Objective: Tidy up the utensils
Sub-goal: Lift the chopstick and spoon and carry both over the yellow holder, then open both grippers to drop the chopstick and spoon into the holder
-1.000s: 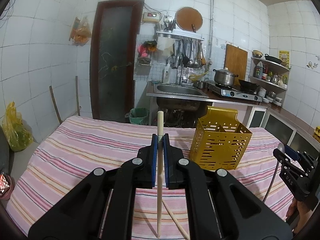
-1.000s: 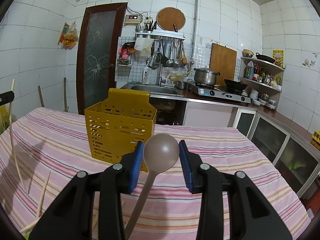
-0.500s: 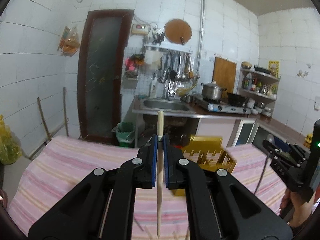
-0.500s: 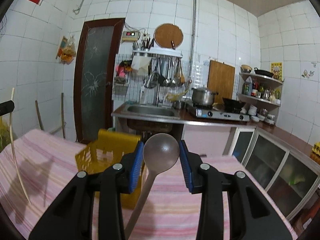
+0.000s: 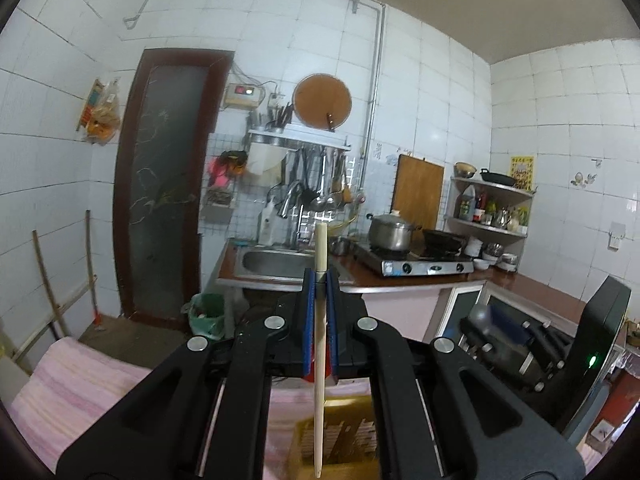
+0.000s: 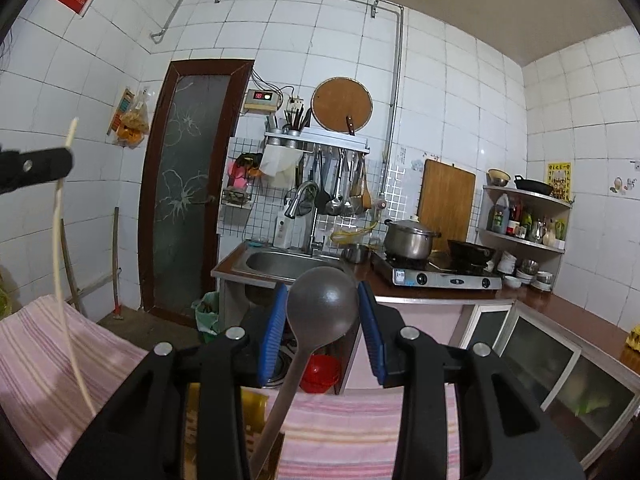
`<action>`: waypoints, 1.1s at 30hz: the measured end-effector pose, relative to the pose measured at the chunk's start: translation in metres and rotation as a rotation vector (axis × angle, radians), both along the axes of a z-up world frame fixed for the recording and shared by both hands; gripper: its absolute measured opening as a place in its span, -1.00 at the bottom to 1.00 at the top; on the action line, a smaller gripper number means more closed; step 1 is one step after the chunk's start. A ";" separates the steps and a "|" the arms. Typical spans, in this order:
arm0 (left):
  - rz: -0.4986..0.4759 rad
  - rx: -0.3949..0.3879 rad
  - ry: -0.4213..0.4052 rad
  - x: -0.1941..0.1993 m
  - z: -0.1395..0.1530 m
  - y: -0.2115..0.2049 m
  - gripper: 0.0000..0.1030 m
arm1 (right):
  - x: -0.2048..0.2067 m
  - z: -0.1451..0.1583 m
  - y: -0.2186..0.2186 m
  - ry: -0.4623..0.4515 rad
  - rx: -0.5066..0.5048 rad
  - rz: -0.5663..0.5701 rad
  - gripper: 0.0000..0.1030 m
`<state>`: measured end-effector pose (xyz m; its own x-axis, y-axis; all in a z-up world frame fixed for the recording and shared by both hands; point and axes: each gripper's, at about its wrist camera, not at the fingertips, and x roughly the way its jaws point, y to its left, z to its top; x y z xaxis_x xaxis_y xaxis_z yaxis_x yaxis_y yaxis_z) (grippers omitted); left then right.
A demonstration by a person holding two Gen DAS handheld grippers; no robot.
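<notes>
— Jaws, both sets: what are they carrying?

— My left jaws are pressing narrow on a wooden chopstick [image 5: 319, 340], the blue pads [image 5: 307, 328] touching it on both sides. The left gripper [image 5: 319, 292] is holding it upright, the blunt top standing above the pads and the thin tip hanging below, over the yellow utensil holder [image 5: 340, 436]. My right jaws are standing wider, closing on the bowl of a grey spoon [image 6: 322, 308]; the right gripper [image 6: 322, 312] is holding it bowl-up, with the handle slanting down and to the left.

— Item: utensil holder. Where is it lying?

— It is sitting on the bench [image 5: 80, 392], under a pink striped cloth [image 6: 36, 360]. In the left view it is showing blurred, directly beneath the chopstick tip. In the right view only a yellow strip is peeking out behind the gripper body, beside the spoon handle. I cannot tell which compartment is lying under either utensil.

— Item: the other gripper, as each camera is seeing it?

— The right one is showing blurred at the right of the left view. The left one is reaching in at the left edge of the right view, the chopstick hanging from it down toward the cloth.

— Item: background?

— A steel sink [image 6: 288, 264], a lidded pot [image 6: 409, 238] on a gas stove [image 6: 440, 276], and a dark door [image 6: 188, 184] are facing me.
</notes>
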<state>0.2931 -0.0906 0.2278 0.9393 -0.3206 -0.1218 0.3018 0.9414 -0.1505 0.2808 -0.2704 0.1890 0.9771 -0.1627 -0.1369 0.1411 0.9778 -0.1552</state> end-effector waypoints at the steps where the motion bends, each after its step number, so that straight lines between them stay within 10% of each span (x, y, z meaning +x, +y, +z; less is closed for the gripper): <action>1: -0.004 -0.002 -0.004 0.007 0.001 -0.004 -0.91 | 0.008 -0.001 0.000 0.002 -0.003 0.002 -0.29; 18: 0.019 0.059 0.190 0.071 -0.105 -0.024 -0.88 | 0.042 -0.083 0.001 0.132 -0.010 0.021 -0.29; 28: 0.110 0.070 0.187 0.003 -0.073 0.019 0.80 | -0.008 -0.061 -0.016 0.243 0.053 -0.062 0.46; 33: 0.149 0.086 0.237 -0.038 -0.087 0.049 0.90 | -0.063 -0.071 -0.015 0.285 0.087 -0.098 0.80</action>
<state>0.2548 -0.0416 0.1406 0.9175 -0.1605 -0.3638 0.1253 0.9850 -0.1184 0.2181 -0.2851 0.1181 0.8776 -0.2298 -0.4207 0.1979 0.9730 -0.1186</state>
